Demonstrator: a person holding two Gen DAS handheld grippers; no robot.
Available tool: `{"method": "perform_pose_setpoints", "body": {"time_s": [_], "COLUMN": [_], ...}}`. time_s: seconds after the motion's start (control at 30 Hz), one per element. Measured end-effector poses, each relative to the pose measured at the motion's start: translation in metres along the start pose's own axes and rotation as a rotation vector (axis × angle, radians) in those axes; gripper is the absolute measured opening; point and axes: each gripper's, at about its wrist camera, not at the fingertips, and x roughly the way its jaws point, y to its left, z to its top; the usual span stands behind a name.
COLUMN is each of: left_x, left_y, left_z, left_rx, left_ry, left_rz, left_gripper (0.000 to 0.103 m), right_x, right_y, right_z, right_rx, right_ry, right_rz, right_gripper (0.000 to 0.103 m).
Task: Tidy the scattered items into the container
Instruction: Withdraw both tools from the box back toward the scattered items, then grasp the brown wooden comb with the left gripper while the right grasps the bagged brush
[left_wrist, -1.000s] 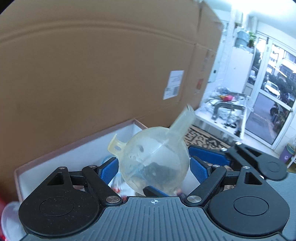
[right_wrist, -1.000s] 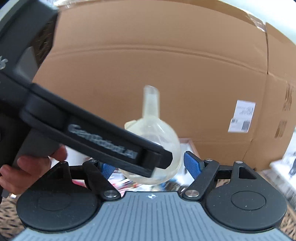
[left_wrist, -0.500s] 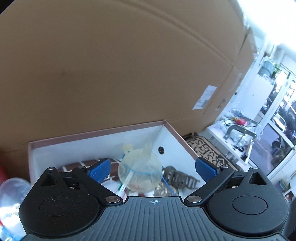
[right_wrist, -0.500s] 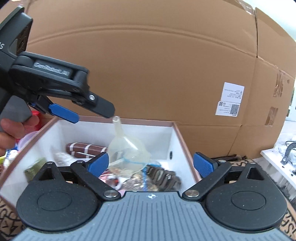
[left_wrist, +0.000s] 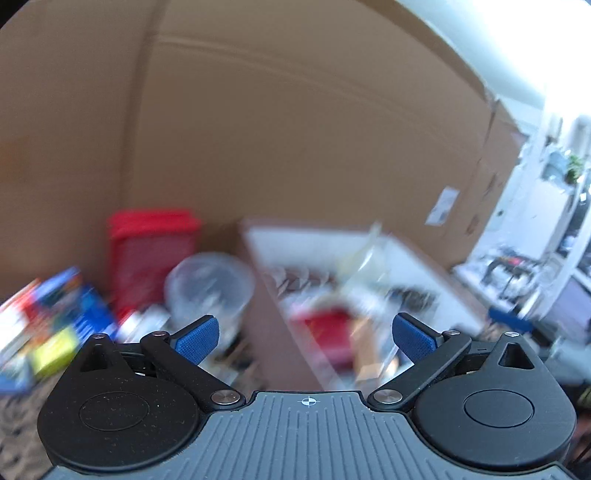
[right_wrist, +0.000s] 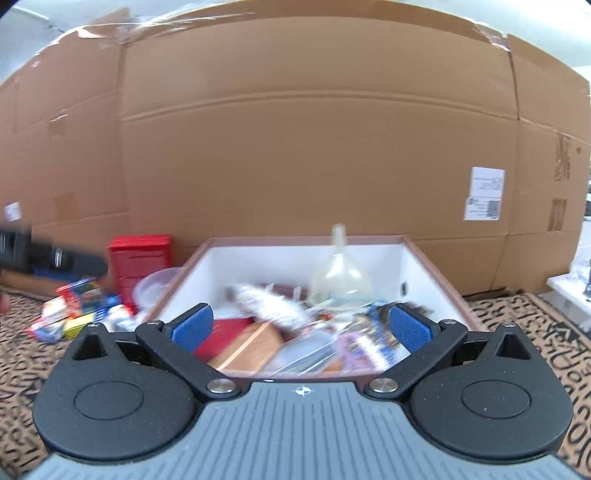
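Note:
The brown-rimmed white box (right_wrist: 424, 258) holds several items, with the clear plastic funnel (right_wrist: 340, 280) standing spout-up at its back right. In the blurred left wrist view the box (left_wrist: 317, 236) lies ahead to the right and the funnel (left_wrist: 364, 258) shows in it. My left gripper (left_wrist: 303, 336) is open and empty, facing the box's left wall. It shows in the right wrist view (right_wrist: 55, 258) at far left. My right gripper (right_wrist: 301, 328) is open and empty above the box's near rim.
Left of the box on the patterned rug (right_wrist: 22, 369) lie a red basket (right_wrist: 140, 258), a clear round container (right_wrist: 155, 284) and colourful packets (right_wrist: 74, 310). A tall cardboard wall (right_wrist: 295, 147) stands behind. A white shelf (right_wrist: 572, 295) is at right.
The funnel, held between both grippers a second ago, now rests in the box. Both grippers have pulled back; the left has swung away to the left, toward the loose items.

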Motion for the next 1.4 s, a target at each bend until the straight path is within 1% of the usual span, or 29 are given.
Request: {"method": "perform_pose_setpoints", "body": {"time_s": [0.13,0.27,0.33,0.43,0.6,0.67,0.77,0.83,0.97,1.07,1.27,1.4], "left_x": [-0.033,-0.068,-0.083,-0.098,-0.107,-0.107,-0.100,-0.094,-0.082,-0.072,-0.052,-0.040], "left_y": [0.018,0.036,0.043,0.051,0.062,0.067,0.080,0.088,0.100,0.106,0.117,0.127], "left_z": [-0.038,-0.063,-0.073,-0.083,-0.095,-0.099,-0.104,-0.106,-0.107,-0.105,-0.098,-0.092], "left_rx": [0.000,-0.011,-0.025,-0.042,-0.045,-0.055,-0.101,-0.127,-0.133,-0.125,-0.117,-0.120], "left_ry": [0.009,-0.022,-0.036,-0.045,-0.046,-0.033,0.000,0.017,0.037,0.048,0.072,0.088], "left_rz": [0.101,0.191,0.219,0.241,0.290,0.307,0.324,0.330,0.347,0.363,0.365,0.369], "left_gripper": [0.103,0.103,0.103,0.103,0.103,0.103,0.103,0.103,0.103,0.103,0.103,0.103], "right_x": [-0.022,-0.035,-0.038,-0.041,-0.034,-0.029,-0.023,-0.019,-0.010,0.000,0.024,0.037], "right_y": [0.029,0.061,0.077,0.098,0.124,0.130,0.136,0.139,0.146,0.148,0.151,0.159], "right_z": [-0.005,-0.015,-0.021,-0.029,-0.039,-0.042,-0.046,-0.048,-0.049,-0.048,-0.044,-0.043], "right_rx": [-0.014,-0.026,-0.041,-0.052,-0.042,-0.029,0.004,0.024,0.025,0.042,0.097,0.086], "right_ry": [-0.021,0.012,0.037,0.074,0.125,0.156,0.181,0.189,0.211,0.227,0.281,0.290], "right_rz": [0.068,0.159,0.206,0.275,0.285,0.285,0.284,0.265,0.230,0.255,0.330,0.336], "right_gripper": [0.102,0.102,0.102,0.102,0.102,0.102,0.102,0.102,0.102,0.102,0.102,0.102]}}
